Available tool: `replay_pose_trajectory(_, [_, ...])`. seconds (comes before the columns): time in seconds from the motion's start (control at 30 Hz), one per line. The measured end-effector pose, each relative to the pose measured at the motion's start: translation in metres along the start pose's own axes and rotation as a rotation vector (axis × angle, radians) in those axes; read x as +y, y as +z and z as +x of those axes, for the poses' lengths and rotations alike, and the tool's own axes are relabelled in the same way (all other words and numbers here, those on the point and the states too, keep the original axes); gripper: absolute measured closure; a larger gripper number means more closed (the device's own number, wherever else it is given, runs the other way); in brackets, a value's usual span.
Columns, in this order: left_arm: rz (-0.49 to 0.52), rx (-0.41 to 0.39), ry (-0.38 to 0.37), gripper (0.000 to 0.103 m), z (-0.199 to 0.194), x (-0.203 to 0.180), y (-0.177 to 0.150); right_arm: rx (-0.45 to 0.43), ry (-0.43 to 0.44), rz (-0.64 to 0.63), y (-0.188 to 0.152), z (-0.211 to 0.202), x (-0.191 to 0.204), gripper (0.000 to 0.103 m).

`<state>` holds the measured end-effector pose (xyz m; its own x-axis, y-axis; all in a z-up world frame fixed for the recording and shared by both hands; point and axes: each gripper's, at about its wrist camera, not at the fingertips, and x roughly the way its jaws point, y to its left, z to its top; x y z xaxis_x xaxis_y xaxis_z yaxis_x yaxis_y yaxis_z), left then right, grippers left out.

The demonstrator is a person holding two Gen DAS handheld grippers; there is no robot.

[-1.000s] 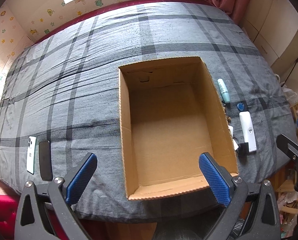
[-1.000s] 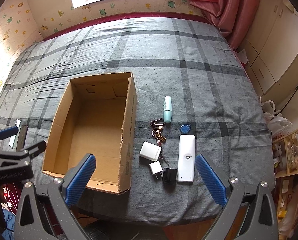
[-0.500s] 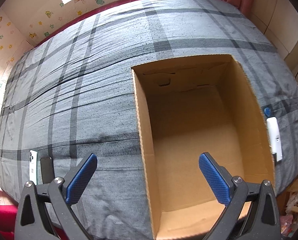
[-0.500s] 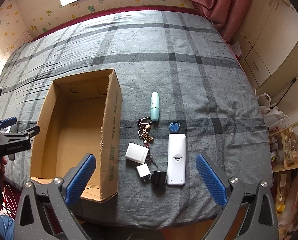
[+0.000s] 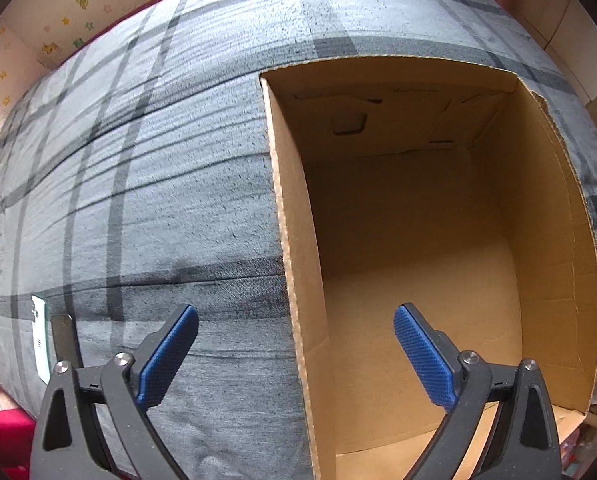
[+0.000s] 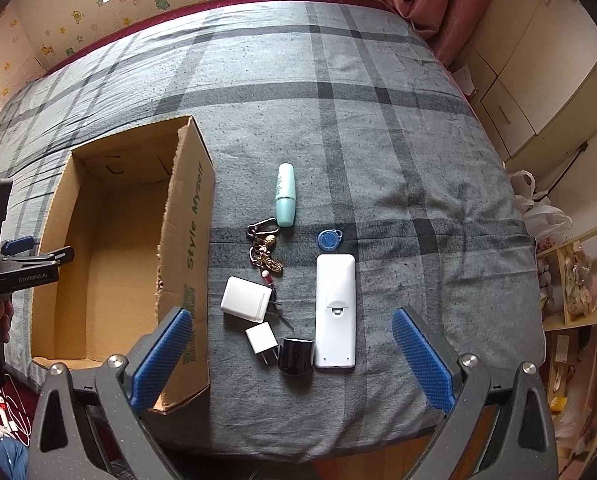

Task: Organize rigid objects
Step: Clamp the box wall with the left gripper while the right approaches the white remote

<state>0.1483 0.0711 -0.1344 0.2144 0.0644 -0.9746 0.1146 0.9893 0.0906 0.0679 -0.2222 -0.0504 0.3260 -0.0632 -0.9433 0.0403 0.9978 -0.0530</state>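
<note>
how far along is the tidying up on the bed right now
Nothing looks packed yet: the cardboard box is empty. Neither the left hand-held gripper nor the right hand-held gripper holds anything; both are open. The white remote, two white chargers, keychain, teal tube and blue fob are outside it.

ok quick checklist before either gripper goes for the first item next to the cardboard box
1. Right gripper open and holding nothing: ok.
2. Left gripper open, straddling the left wall of the brown cardboard box: ok.
3. Box interior free of objects: ok.
4. White rectangular remote lying flat, apart from the blue round tag: ok.
5. Small white plug adapter clear of neighbours: not ok, it sits right against the black cube.
6. Gold keychain free of the large white charger: cannot tell, its end is at the charger's prongs.
</note>
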Motion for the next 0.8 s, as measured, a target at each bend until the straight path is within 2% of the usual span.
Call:
replay_pose_trajectory(0.1, [-0.010,0.011,-0.016,0.019,0.005,0.000,0.001,0.010,-0.004,0.005,0.000,0.004,-0.002,0.001])
replay_pose_trajectory(0.2, [-0.002,0.022,-0.017,0.037,0.009,-0.003,0.002,0.020,-0.003,0.012,-0.001,0.007,-0.004,0.001])
replay_pose_trajectory(0.27, [0.006,0.032,-0.017,0.056,0.012,-0.005,0.003,0.021,-0.005,0.010,-0.001,0.009,-0.005,0.001])
replay_pose_trajectory(0.3, [0.012,0.039,-0.020,0.062,0.015,-0.005,0.003,0.023,-0.007,0.008,-0.001,0.010,-0.005,0.001])
replay_pose_trajectory(0.37, [0.031,0.062,-0.031,0.085,0.020,-0.009,0.002,0.027,-0.010,0.013,-0.002,0.013,-0.008,0.001])
replay_pose_trajectory(0.8, [0.019,0.063,-0.016,0.087,0.020,-0.011,0.000,0.072,-0.022,0.052,-0.004,0.040,-0.033,0.002])
